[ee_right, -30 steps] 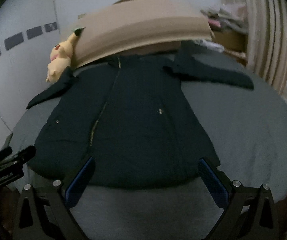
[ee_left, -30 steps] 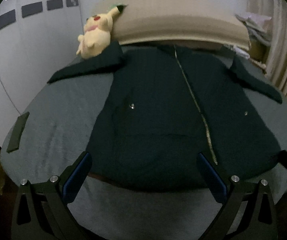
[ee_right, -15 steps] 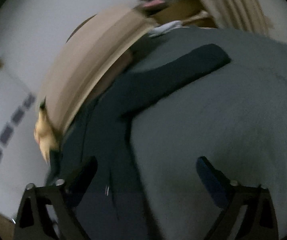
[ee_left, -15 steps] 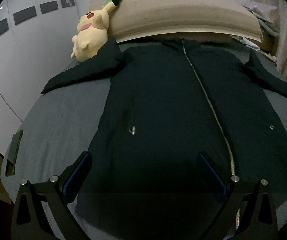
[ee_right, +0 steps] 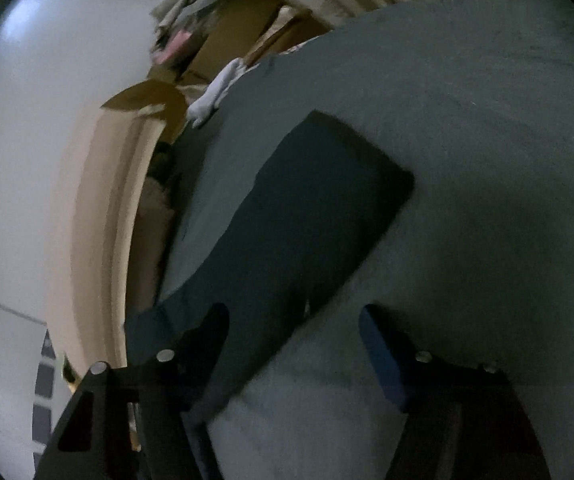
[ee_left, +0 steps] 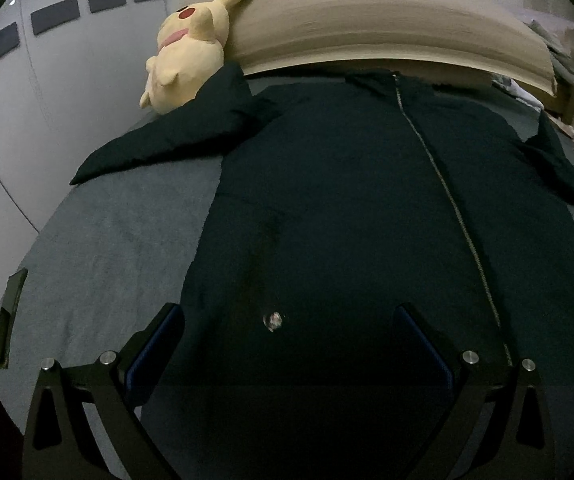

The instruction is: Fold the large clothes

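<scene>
A dark zip-up jacket (ee_left: 347, 208) lies flat, front up, on a grey bed (ee_left: 119, 248), collar toward the headboard, both sleeves spread outward. My left gripper (ee_left: 287, 320) is open and empty, low over the jacket's lower left front near a metal snap (ee_left: 273, 320). My right gripper (ee_right: 293, 320) is open and empty, tilted, just over the jacket's right sleeve (ee_right: 307, 216), whose cuff end lies on the grey cover (ee_right: 487, 160).
A yellow plush toy (ee_left: 189, 50) leans on the beige headboard (ee_left: 387, 28) by the left sleeve. A dark flat strip (ee_left: 9, 316) lies at the bed's left edge. Cardboard boxes and piled clothes (ee_right: 191, 32) stand beyond the bed's right side, near curtains.
My left gripper moved forward and lower over the jacket's front. My right gripper swung right and rolled, from facing the jacket's hem to hovering over the right sleeve.
</scene>
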